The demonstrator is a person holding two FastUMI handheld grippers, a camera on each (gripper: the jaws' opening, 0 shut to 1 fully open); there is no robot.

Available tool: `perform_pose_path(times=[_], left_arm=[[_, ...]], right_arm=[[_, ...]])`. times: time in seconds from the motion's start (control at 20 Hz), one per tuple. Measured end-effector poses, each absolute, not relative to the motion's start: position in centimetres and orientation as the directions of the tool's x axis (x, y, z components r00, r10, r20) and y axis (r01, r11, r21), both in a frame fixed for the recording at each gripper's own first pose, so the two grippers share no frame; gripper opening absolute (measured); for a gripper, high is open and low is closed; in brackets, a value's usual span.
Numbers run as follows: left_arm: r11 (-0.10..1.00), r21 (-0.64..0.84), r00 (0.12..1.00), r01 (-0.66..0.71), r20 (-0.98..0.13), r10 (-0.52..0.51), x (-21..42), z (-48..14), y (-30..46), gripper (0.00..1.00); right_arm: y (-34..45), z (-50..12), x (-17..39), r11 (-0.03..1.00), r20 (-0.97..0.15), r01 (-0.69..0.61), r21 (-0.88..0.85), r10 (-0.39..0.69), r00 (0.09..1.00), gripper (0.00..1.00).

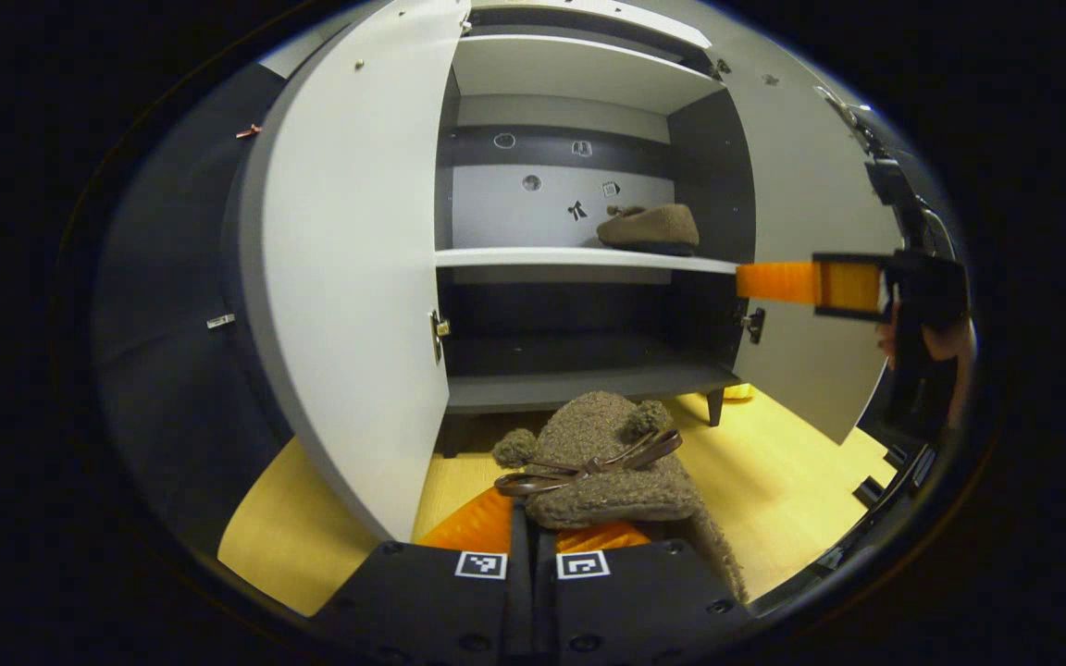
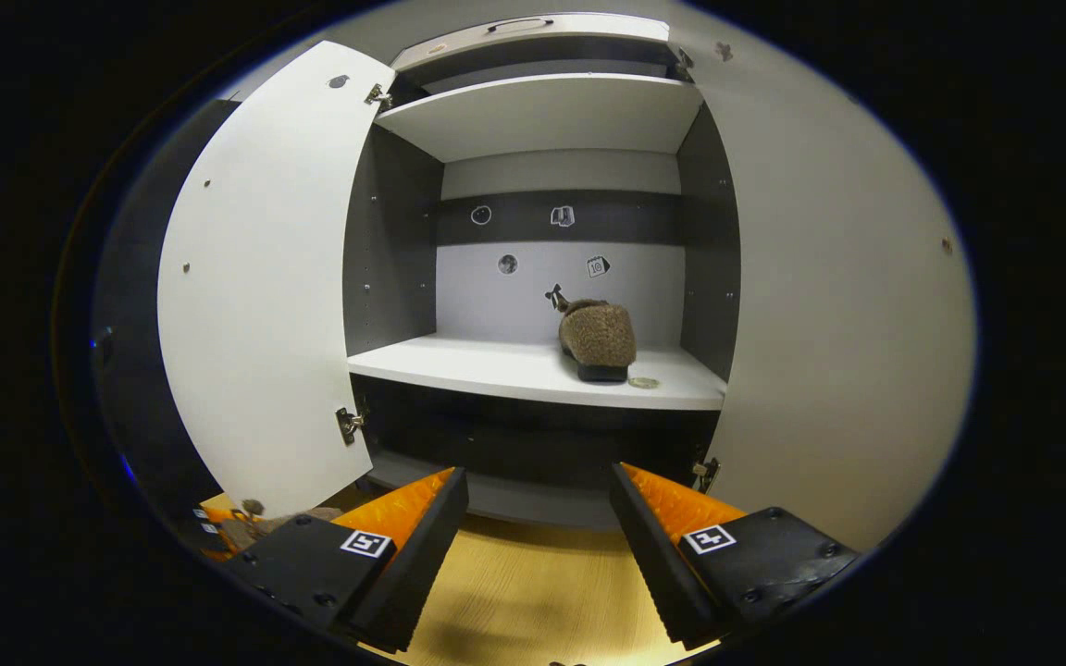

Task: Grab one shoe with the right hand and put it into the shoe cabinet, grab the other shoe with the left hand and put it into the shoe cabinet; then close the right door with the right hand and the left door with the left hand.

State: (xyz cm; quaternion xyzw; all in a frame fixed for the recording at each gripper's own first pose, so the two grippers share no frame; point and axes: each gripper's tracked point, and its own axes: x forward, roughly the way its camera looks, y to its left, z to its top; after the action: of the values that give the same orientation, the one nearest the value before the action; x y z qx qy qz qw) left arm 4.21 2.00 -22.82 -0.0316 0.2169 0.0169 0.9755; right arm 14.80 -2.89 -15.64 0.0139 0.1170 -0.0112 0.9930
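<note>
My left tool [image 1: 533, 541] pinches the brown fuzzy slipper with a dark bow [image 1: 602, 462] at its heel, both fingers pressed on it, holding it just above the light wooden floor [image 1: 774, 481] in front of the white shoe cabinet with dark inner walls [image 1: 579, 384]. The cabinet's 2 doors stand wide: the left white door [image 1: 348, 277] swings out beside my left tool, the right white door [image 1: 806, 231] opens the other way. On the white middle shelf [image 2: 514, 370] rests the other brown fuzzy slipper [image 2: 598, 340], toward the right side, its toe facing out in the right gripper view. My right tool [image 2: 538, 546] is spread apart with nothing between its fingers, hanging before the cabinet's lower opening. In the left gripper view it [image 1: 778, 282] hangs beside the right door, with a hand [image 1: 945, 342] gripping it.
</note>
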Motion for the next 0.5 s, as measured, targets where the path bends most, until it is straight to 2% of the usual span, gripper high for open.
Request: perform_pose_path(times=[0.25, 0.5], left_arm=[[0.995, -0.082, 0.929, -0.062, -0.369, 0.028, 5.6, -14.3, 3.4, 0.05], [0.994, -0.068, 0.966, -0.082, -0.252, 0.062, 13.9, -6.5, 4.7, 0.05]], right_arm=[[-1.4, -13.4, 15.9, 1.0, -0.219, 0.016, 0.0, -0.016, 0.976, 0.98], [-1.3, -11.2, 18.8, 0.999, -0.196, -0.038, -0.022, 0.033, 0.98, 0.98]])
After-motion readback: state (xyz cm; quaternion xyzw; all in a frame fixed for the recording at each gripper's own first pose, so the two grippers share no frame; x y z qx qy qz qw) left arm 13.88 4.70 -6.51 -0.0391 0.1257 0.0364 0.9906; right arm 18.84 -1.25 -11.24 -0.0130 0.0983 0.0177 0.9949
